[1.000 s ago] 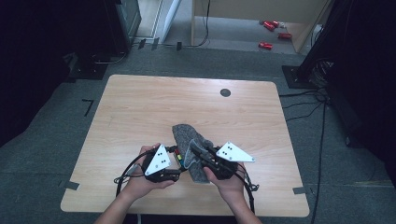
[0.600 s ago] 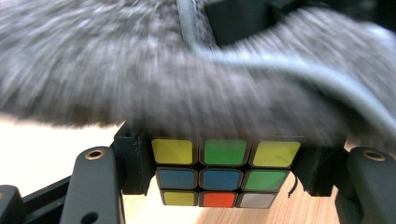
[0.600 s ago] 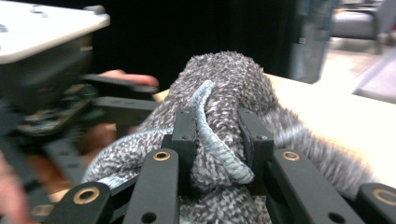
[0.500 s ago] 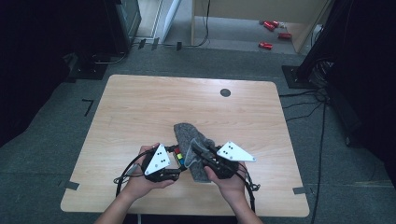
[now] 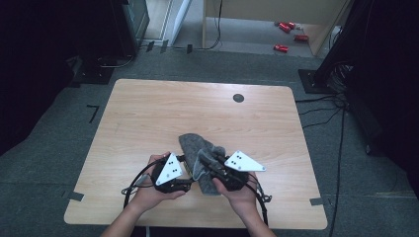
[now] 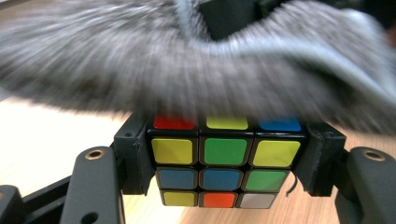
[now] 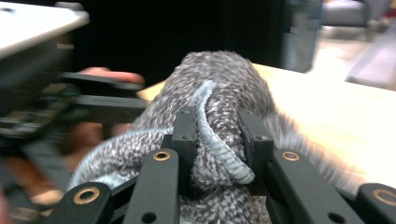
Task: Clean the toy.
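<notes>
Rubik's cube (image 6: 225,161) sits clamped between the left gripper (image 5: 190,173)'s fingers (image 6: 135,156), near the table (image 5: 148,118)'s front edge. One grey cloth (image 7: 219,107) drapes over the cube's top, and the right gripper (image 5: 206,160)'s fingers (image 7: 184,135) pinch its folded hem. Since a second ago, both hands have barely shifted. One cube, one cloth, two grippers.

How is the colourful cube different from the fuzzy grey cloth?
The cube is hard with straight edges and bright squares of yellow, green, blue, red, orange and white; the cloth is soft, fuzzy and grey all over, with a paler hem. The cube keeps its boxy shape between the left gripper jaws, while the cloth bunches and droops from the right gripper. The cloth drapes over the cube's top. Both are clamped in a gripper above the table.
</notes>
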A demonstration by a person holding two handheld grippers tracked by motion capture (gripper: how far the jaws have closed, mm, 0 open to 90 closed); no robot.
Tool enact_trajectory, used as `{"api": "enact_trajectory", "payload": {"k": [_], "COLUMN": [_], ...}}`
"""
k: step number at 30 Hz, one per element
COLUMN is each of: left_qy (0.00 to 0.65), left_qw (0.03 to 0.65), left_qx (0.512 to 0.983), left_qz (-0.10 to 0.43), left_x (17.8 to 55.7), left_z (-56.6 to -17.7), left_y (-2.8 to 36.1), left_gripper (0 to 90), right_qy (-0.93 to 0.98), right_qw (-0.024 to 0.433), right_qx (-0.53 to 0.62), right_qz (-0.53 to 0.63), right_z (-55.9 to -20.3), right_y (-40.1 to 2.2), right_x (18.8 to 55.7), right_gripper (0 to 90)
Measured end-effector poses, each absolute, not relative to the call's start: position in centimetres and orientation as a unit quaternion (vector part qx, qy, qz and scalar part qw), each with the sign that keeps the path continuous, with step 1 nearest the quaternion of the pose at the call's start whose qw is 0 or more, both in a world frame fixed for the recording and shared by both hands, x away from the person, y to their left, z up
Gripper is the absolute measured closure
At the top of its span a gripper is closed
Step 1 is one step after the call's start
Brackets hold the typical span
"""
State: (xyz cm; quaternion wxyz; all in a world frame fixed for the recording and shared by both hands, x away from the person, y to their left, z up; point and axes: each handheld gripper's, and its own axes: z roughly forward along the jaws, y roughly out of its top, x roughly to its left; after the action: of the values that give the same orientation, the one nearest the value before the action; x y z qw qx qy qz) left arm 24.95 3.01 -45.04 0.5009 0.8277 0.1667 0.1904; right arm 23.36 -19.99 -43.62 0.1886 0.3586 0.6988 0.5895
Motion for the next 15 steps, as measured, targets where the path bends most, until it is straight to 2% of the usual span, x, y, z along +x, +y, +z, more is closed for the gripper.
{"api": "enact_trajectory", "payload": {"k": [4,10,15], "left_qy": [0.17,0.164,0.168], "left_qw": [0.504,0.496,0.498], "left_qx": [0.826,0.832,0.83], "left_qz": [0.186,0.185,0.187], "left_x": [25.0,24.7,24.8], "left_z": [-45.1,-45.5,-45.3], "left_y": [3.0,2.3,2.6], "left_gripper": [34.8,34.8,34.8], "right_qy": [0.693,0.721,0.704], "right_qw": [0.182,0.175,0.191], "right_qx": [0.371,0.319,0.356], "right_qz": [0.591,0.589,0.584], "right_z": [-43.5,-43.5,-43.7], "right_y": [-20.8,-18.0,-19.9], "right_x": [23.6,22.3,23.4], "right_gripper": [72.5,71.9,72.5]}}
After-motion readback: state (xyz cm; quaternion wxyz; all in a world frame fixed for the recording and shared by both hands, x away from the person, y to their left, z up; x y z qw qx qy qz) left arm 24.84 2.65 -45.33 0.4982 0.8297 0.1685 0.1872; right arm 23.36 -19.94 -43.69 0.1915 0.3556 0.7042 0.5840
